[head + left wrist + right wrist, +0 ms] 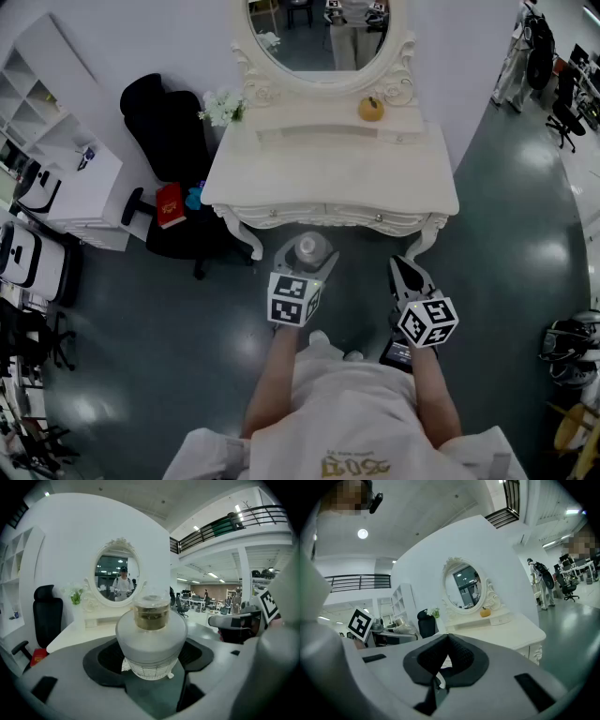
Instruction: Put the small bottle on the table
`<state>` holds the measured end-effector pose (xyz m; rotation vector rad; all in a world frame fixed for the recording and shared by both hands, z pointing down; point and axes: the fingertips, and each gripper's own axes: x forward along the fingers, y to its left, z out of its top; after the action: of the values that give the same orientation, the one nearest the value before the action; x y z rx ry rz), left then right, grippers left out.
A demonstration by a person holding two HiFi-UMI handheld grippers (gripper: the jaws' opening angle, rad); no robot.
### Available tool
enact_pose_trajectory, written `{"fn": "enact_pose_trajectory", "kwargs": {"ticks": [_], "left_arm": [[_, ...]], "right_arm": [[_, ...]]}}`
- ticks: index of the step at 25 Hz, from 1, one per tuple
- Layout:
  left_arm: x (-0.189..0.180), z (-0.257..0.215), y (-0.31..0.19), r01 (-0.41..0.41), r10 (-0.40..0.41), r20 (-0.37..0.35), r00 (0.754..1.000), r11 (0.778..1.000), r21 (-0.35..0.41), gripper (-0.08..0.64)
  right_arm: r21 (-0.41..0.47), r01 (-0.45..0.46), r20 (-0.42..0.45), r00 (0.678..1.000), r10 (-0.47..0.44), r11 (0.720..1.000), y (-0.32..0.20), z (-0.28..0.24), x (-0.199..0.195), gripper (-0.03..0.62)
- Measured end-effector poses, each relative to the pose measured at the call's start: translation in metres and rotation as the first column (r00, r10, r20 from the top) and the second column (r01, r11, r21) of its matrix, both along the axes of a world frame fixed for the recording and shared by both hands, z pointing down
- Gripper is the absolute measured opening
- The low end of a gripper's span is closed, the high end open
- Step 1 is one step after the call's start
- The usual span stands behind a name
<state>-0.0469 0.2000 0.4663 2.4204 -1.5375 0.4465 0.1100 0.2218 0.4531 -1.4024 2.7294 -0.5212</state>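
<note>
The small bottle [311, 247] is frosted white with a clear cap and yellowish contents. My left gripper [309, 256] is shut on it just in front of the white dressing table [328, 173], above the floor. In the left gripper view the bottle [151, 634] stands upright between the black pads [101, 660], and the table [82, 630] lies behind it. My right gripper [406, 265] hovers to the right at about the same distance from the table's front edge. Its jaws meet at the tips in the right gripper view, and the right gripper [446, 638] holds nothing.
An oval mirror [319, 33] stands at the table's back, with a small orange pumpkin [371, 109] on a raised ledge and white flowers [222, 107] at the left corner. A black chair [169, 131] with a red box [170, 203] stands to the left, beside white shelving [56, 178].
</note>
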Motion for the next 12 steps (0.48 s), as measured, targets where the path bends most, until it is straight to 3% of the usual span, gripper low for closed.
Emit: {"fn": "enact_pose_trajectory", "kwargs": {"ticks": [12], "left_arm": [[0.004,0.001,-0.011,0.005,-0.005,-0.015,1.000,1.000,-0.008,0.347]], "right_arm": [[-0.016,-0.019,0.004,1.000,0.019,1.000,-0.014,0.010,0.016,0.012]]}}
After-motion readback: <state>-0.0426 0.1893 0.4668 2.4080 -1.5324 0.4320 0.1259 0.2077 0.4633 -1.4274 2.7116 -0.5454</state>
